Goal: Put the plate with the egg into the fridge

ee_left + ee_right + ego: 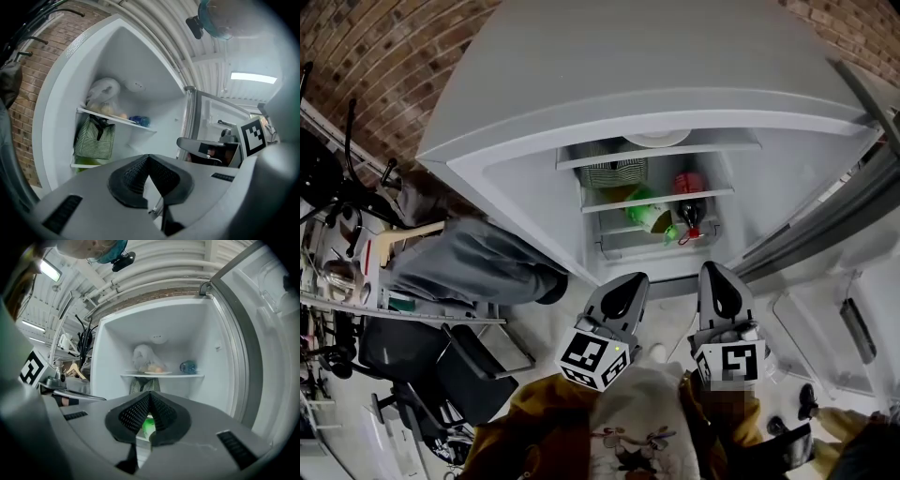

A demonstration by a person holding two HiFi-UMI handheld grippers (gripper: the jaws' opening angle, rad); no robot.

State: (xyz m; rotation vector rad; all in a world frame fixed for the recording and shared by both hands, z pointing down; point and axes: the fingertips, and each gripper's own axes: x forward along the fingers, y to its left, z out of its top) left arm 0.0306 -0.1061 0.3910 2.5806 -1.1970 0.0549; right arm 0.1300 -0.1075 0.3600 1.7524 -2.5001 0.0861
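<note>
The left gripper [149,158] has its jaws pressed together with nothing between them. The right gripper [150,394] is clenched and empty in the same way, its dark ribbed pads [133,414] meeting at the tip. In the head view both grippers sit side by side at the lower centre of the frame. They point up at the open fridge [516,183] and touch no part of it.

Just past the right gripper's tips, in the right gripper view, a green bottle [149,426] shows through the small gap under the pads. It lies on a lower shelf inside the fridge. In the head view a red bottle [689,202] rests beside it at centre frame. Above the green bottle, a green-and-white striped bag [139,386] sits under the top shelf [199,376].

The plate [157,373] lies on that top shelf, near the middle of the right gripper view. A yellowish rounded item lies on it, too small to make out further. A white plastic bag [144,357] stands just behind the plate. A blue bottle-like object [187,366] lies apart from the plate toward the right of the frame. The plate is well apart from both grippers, deep inside the fridge. The fridge door [811,323] stands open at the right of the head view.
</note>
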